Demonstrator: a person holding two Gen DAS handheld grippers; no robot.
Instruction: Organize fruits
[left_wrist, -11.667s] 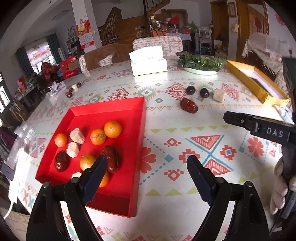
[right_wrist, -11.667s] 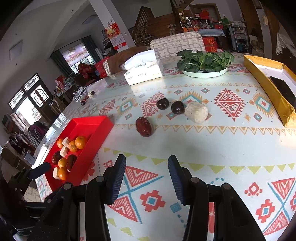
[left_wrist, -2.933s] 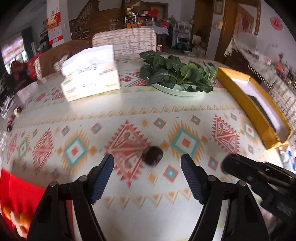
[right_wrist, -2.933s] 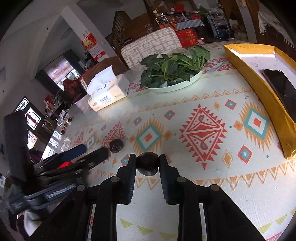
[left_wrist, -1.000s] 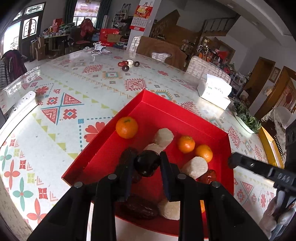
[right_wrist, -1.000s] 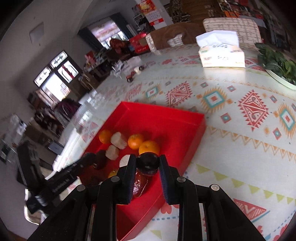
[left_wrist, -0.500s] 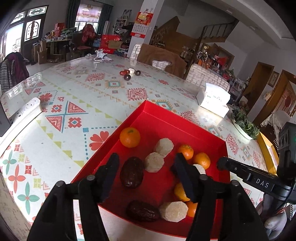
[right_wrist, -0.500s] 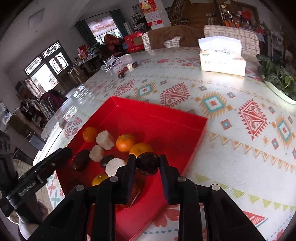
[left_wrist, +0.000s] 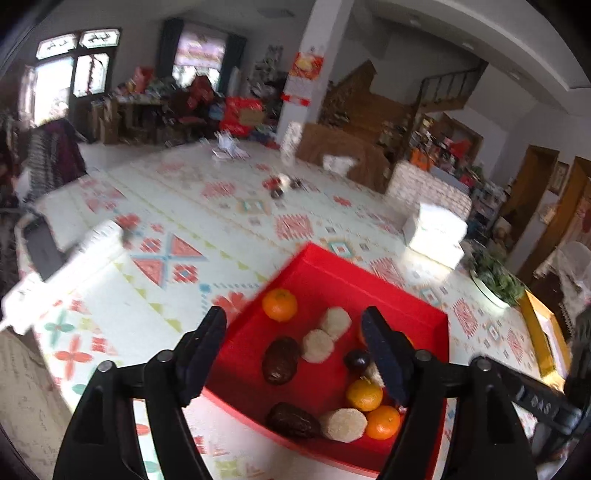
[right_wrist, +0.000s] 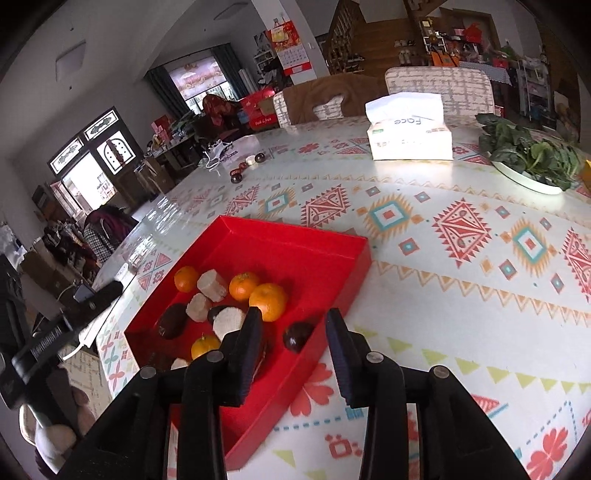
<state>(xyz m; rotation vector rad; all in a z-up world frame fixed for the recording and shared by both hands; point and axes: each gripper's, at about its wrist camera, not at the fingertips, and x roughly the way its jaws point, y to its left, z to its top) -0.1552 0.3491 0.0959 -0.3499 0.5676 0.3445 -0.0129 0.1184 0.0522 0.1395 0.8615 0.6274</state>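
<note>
A red tray (left_wrist: 417, 299) (right_wrist: 295, 240) on the patterned table holds several oranges (left_wrist: 279, 304) (right_wrist: 268, 301), pale round pieces (left_wrist: 317, 345) (right_wrist: 211, 282), dark dates (left_wrist: 280, 360) (right_wrist: 172, 320) and dark plums. One plum (right_wrist: 296, 336) lies in the tray just ahead of my right gripper (right_wrist: 294, 332), which is open and empty above the tray's near side. Another plum (left_wrist: 357, 360) lies among the fruit in the left wrist view. My left gripper (left_wrist: 295, 350) is open and empty above the tray.
A tissue box (right_wrist: 408, 129) (left_wrist: 434, 230) and a plate of greens (right_wrist: 532, 158) (left_wrist: 491, 280) stand at the table's far side. Small dark fruits (right_wrist: 245, 166) lie far left. A yellow box (left_wrist: 543, 332) is at the right. A white power strip (left_wrist: 62, 269) lies at the left edge.
My right gripper has opened and let its plum drop into the tray. My left gripper, open since half a second ago, has drawn back and up from the tray.
</note>
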